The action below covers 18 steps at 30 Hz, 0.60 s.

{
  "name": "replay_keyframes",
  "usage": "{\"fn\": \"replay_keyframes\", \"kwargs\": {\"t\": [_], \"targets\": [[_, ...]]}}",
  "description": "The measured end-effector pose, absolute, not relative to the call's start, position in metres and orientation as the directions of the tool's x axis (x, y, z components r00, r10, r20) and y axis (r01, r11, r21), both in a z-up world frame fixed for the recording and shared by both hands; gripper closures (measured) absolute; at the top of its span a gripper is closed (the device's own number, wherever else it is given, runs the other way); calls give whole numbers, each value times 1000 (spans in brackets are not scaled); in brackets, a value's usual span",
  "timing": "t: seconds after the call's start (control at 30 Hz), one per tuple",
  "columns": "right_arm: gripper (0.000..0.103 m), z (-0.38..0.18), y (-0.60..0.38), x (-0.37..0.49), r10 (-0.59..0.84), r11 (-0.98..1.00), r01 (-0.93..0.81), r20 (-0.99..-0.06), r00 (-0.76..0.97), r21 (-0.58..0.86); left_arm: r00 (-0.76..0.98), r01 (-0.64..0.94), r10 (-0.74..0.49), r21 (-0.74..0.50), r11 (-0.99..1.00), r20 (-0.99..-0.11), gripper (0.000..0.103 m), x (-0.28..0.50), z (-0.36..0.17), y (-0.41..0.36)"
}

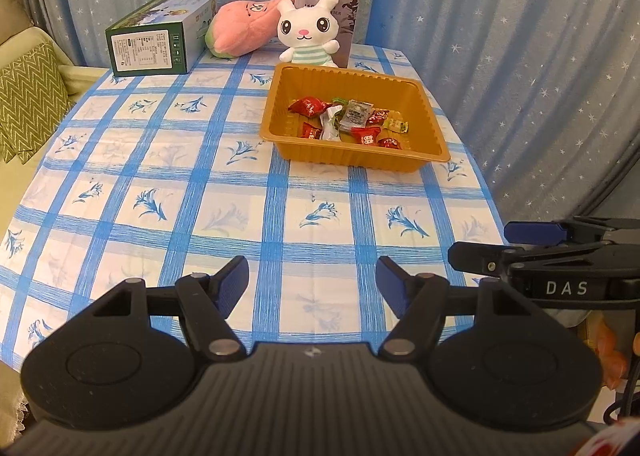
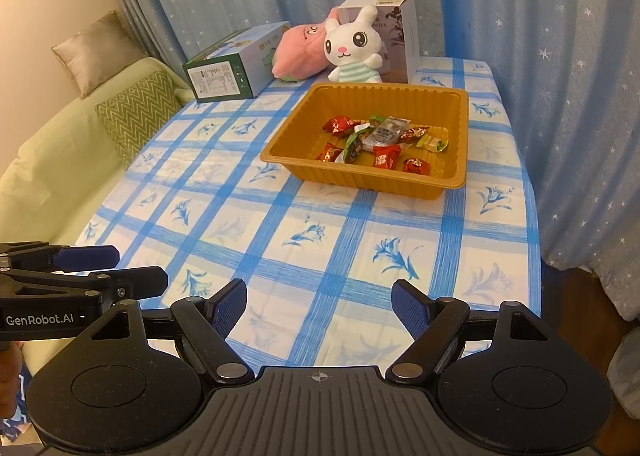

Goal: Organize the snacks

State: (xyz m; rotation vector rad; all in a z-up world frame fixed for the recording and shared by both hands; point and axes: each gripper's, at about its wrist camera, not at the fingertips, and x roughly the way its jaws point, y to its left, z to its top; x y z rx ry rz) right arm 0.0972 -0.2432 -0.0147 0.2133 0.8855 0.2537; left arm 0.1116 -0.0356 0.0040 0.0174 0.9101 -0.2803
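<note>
An orange plastic tray [image 1: 280, 103] [image 2: 292, 131] stands on the far right part of the blue-checked table. Several wrapped snacks [image 1: 352, 121] [image 2: 380, 139] lie in it: red, green, yellow and silver wrappers. My left gripper [image 1: 312, 280] is open and empty, low over the near table edge. My right gripper [image 2: 318, 302] is open and empty, also over the near edge. Each gripper shows from the side in the other's view: the right gripper [image 1: 532, 244] and the left gripper [image 2: 116, 268].
At the table's far end stand a green-and-white box [image 1: 160, 35] [image 2: 232, 67], a pink plush [image 1: 240, 25] [image 2: 300, 49], a white bunny plush [image 1: 308, 31] [image 2: 354, 47] and a grey box [image 1: 346, 15] [image 2: 400, 39]. A sofa with cushions [image 1: 28, 103] [image 2: 132, 115] is left. Starred curtains hang behind.
</note>
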Motion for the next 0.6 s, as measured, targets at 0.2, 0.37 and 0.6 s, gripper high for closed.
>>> {"fn": "replay_keyframes", "kwargs": {"t": [0.2, 0.37, 0.6], "targets": [[24, -14, -242, 97, 305, 949, -129, -735, 606, 287, 581, 247, -232, -104, 964, -780, 35, 112, 4, -34], [24, -14, -242, 97, 305, 949, -128, -735, 606, 288, 581, 245, -231, -103, 964, -781, 35, 112, 4, -33], [24, -14, -242, 97, 305, 949, -127, -736, 604, 289, 581, 246, -233, -104, 964, -780, 35, 112, 4, -33]]}}
